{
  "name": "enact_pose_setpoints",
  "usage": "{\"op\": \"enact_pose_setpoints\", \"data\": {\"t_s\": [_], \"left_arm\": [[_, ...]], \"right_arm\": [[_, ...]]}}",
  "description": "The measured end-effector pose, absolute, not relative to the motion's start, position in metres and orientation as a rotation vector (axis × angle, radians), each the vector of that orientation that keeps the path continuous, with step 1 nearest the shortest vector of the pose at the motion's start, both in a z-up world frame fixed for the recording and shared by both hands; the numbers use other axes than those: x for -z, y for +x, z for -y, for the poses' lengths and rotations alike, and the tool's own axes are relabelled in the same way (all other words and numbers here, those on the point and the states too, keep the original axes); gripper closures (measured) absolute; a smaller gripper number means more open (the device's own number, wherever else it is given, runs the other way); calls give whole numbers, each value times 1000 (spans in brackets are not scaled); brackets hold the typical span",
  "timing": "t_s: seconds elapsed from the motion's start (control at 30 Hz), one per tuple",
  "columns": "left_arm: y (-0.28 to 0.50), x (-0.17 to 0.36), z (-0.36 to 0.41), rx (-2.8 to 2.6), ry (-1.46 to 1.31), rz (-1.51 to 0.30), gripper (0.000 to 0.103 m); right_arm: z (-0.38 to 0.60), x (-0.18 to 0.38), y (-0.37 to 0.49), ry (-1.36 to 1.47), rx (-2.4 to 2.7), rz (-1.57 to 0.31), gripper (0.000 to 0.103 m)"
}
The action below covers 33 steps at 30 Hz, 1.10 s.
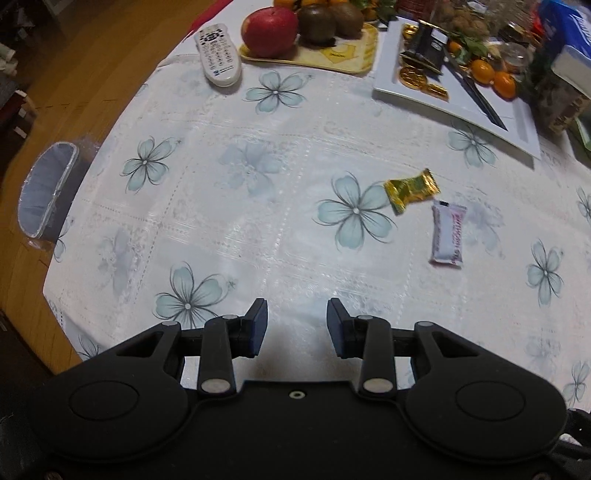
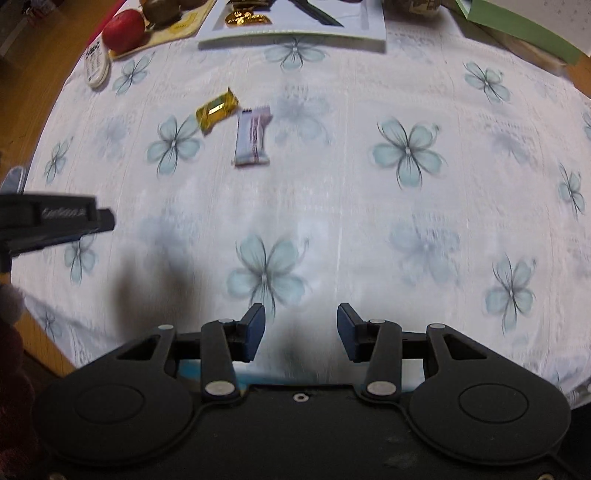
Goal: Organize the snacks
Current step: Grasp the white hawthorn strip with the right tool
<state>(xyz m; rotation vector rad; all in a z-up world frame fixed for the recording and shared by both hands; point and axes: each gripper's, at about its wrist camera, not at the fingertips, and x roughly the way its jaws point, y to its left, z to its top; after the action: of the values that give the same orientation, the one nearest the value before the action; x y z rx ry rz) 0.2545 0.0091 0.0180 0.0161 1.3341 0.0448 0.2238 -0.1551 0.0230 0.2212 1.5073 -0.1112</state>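
A gold-wrapped candy [image 1: 410, 189] and a white snack bar [image 1: 447, 233] lie side by side on the flowered tablecloth, ahead and to the right of my left gripper [image 1: 297, 325], which is open and empty above the cloth. In the right wrist view the same gold candy [image 2: 217, 109] and white bar [image 2: 252, 136] lie ahead and to the left of my right gripper [image 2: 301, 330], also open and empty. A white rectangular plate [image 1: 461, 107] at the back holds gold coin chocolates [image 1: 413, 75] and dark packets. The left gripper's side [image 2: 59, 219] shows at the left edge of the right wrist view.
A yellow tray [image 1: 343, 55] with an apple [image 1: 269, 29] and kiwis stands at the back, a white remote [image 1: 218, 53] beside it. Oranges [image 1: 495, 75], jars and a blue box crowd the back right. The table edge runs along the left; a green box [image 2: 517, 26] sits far right.
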Motion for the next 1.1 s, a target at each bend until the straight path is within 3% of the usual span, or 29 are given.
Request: {"op": "enact_pose_setpoints", "data": {"t_s": [0.53,0.8,0.9,1.1], "left_arm": [[285,-26,-21,9,-79,-1360,58],[289,-27,-23,3,-104,-1359,58],[290,-26,-22,4,-110,-1363,58],[290,-23,-20,2,-114,-1372,58]], "right_arm": [[147,32,338,308,172,-1403,59],[133,39,352,235,196,-1340,60],[123,42,353,159,192,-1327,68],[117,42,350,133,150,-1333,69]]}}
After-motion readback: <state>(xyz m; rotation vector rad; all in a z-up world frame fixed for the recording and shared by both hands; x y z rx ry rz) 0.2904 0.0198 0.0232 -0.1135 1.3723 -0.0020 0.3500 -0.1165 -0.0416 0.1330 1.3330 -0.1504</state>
